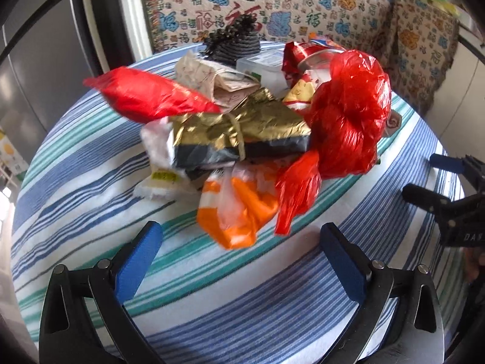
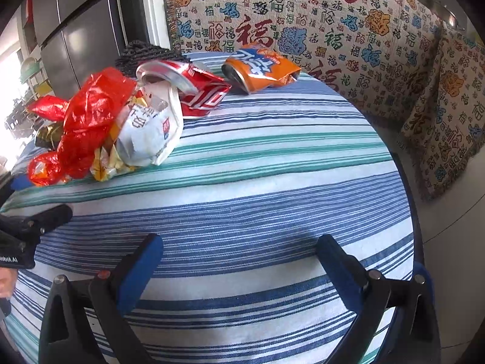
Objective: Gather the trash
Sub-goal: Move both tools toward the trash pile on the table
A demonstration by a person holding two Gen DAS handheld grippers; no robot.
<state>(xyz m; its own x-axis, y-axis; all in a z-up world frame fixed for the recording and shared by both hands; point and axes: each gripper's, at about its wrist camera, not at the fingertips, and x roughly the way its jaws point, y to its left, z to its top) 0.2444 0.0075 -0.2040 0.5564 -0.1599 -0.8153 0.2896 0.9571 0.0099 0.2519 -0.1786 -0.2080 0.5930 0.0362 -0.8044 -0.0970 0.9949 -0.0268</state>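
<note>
— Blue pads of your left gripper (image 1: 241,253) stand wide apart with nothing between them, low over the striped tablecloth (image 1: 91,182). Your right gripper (image 2: 239,256) is the same: spread, empty, over bare cloth.

— Where is the trash from there?

— Straight ahead of your left jaws, in a pile (image 1: 242,127) near the middle of the table. Nearest to you lies the orange and white wrapper (image 1: 239,212), just beyond the fingertips, with a tail of the red plastic bag (image 1: 345,115) beside it on the right. Behind sit a gold and black packet (image 1: 239,133) lying crosswise and a second red bag (image 1: 148,94) to the left.

— And my right hand?

— The pile lies off to its left. A crushed red can (image 2: 194,85) and a crushed orange can (image 2: 260,66) lie well ahead, near the far edge, apart from each other.

— So which hand goes?

— I'd judge your left: it is nearer, and the wrapper lies on its line.
</note>
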